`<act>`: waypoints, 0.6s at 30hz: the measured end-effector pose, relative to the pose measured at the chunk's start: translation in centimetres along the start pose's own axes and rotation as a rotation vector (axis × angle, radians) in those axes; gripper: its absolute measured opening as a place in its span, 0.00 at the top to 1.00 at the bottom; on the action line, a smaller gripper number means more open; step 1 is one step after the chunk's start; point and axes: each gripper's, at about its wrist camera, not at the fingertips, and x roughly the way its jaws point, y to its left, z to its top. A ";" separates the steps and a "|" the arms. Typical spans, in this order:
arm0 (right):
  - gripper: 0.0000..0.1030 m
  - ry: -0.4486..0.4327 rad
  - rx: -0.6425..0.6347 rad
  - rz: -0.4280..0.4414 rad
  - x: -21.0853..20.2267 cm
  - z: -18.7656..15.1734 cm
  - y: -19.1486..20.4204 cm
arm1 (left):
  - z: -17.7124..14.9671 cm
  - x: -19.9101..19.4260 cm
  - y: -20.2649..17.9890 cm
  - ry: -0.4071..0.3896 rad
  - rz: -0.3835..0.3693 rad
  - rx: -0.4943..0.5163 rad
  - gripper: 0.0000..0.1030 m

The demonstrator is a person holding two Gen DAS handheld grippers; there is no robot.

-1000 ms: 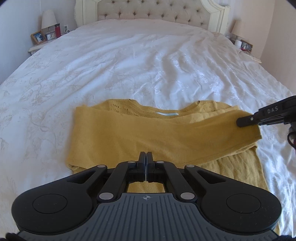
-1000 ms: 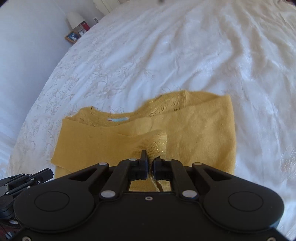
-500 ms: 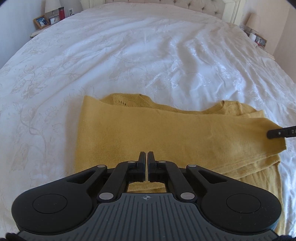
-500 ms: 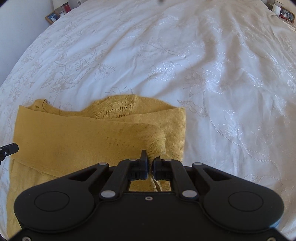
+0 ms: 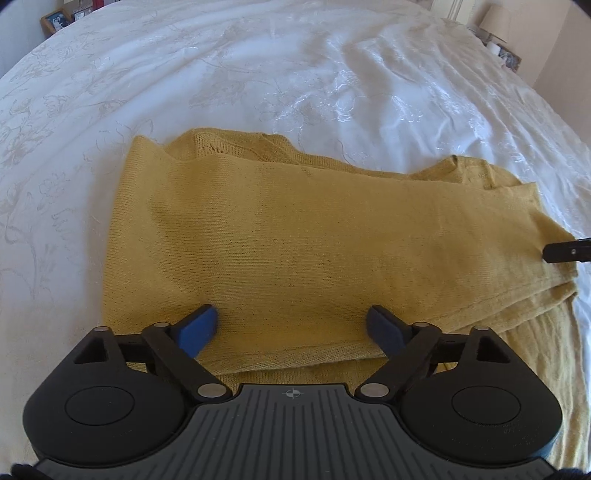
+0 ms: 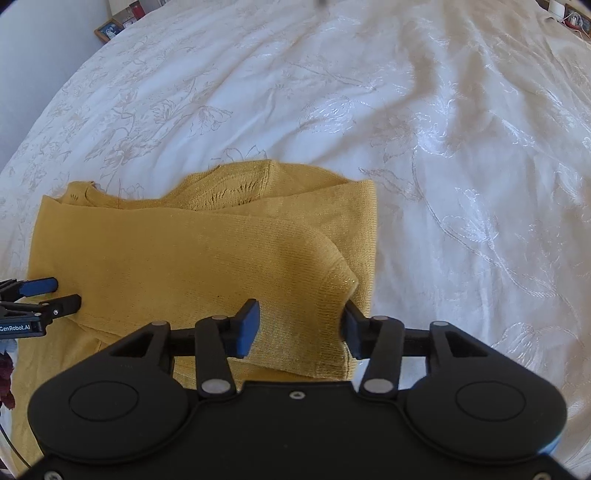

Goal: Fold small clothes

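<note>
Bed [image 5: 332, 74]: white embroidered cover, creased. Framed photos [image 5: 55, 20] on side tables. Folded mustard sweater [image 5: 314, 240] lies flat. Left gripper [image 5: 291, 328], right gripper [image 6: 301, 325]: both opening, pads off cloth.

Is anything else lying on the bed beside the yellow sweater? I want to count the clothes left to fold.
No, only the yellow sweater lies on the white bedspread.

both wrist views overlook one sweater [image 5: 314, 240].
</note>
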 end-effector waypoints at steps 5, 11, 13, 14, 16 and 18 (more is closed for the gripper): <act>0.46 -0.011 0.068 0.060 0.4 0.7 -1.0 | -0.4 0.3 -0.9 -0.010 0.041 0.016 0.08; 0.45 -0.157 0.126 0.115 -1.3 2.0 -1.6 | -0.4 0.5 -0.9 -0.004 0.041 0.019 0.07; 0.44 -0.128 0.124 0.057 -0.7 2.5 -1.7 | -0.1 0.6 -0.9 0.009 0.040 0.023 0.07; 0.44 -0.117 0.112 0.026 -0.5 2.6 -1.6 | 0.1 0.5 -0.9 0.016 0.037 0.024 0.08; 0.44 -0.119 0.077 -0.010 -0.5 2.5 -1.3 | 0.7 0.0 -0.6 0.010 0.049 0.017 0.14; 0.43 -0.130 0.044 -0.018 -0.9 2.4 -0.7 | 1.0 -0.7 -0.3 -0.030 0.091 0.012 0.15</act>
